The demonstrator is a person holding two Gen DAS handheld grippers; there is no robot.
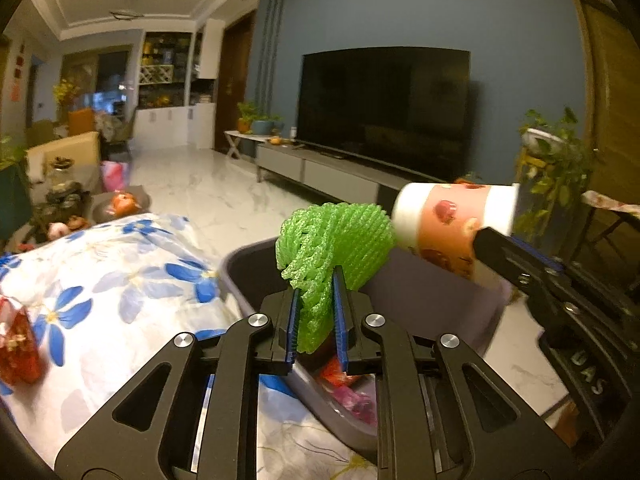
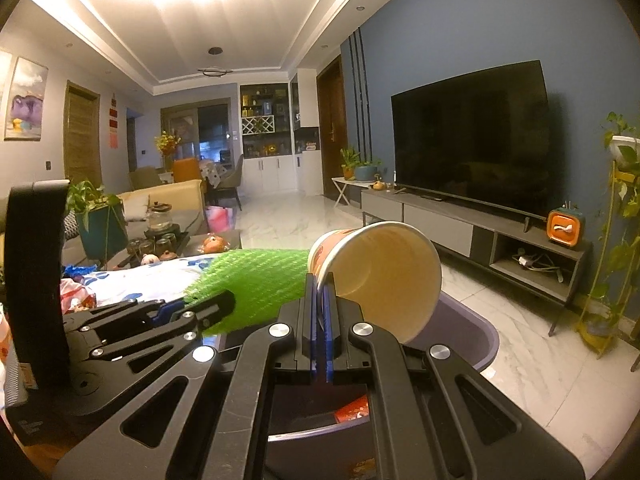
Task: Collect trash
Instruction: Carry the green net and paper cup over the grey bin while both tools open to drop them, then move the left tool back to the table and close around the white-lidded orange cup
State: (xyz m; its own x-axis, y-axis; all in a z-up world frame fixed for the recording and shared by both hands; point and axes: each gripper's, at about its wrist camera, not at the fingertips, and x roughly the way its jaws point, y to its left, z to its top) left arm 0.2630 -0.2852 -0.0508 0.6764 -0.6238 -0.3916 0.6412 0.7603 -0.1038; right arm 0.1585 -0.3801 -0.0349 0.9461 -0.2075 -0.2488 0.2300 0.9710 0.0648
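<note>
Over the grey bin [image 1: 256, 276], which stands against a surface covered by a cloth printed with blue flowers [image 1: 132, 280], both tools hang with trash in them. The left hand-held gripper [image 1: 317, 304] has a green foam fruit net [image 1: 332, 236] between its blue pads, jaws narrow; the net bulges out above the fingertips, over the bin's mouth. Whether the pads press it or merely flank it is hard to tell.

The right hand-held gripper [image 2: 320, 300] is clamped tight on the rim of a paper cup [image 2: 380, 276], which lies tilted on its side over the bin [image 2: 472, 320], its open mouth facing the right wrist camera. The cup's wall carries an orange-red printed pattern; no lettering on it can be made out.

Red and pink wrappers [image 1: 352, 392] already lie inside the bin. The only writing in view is pale lettering on the right tool's body, seemingly "DAS", blurred. A red packet [image 1: 18, 352] rests on the cloth at far left.
</note>
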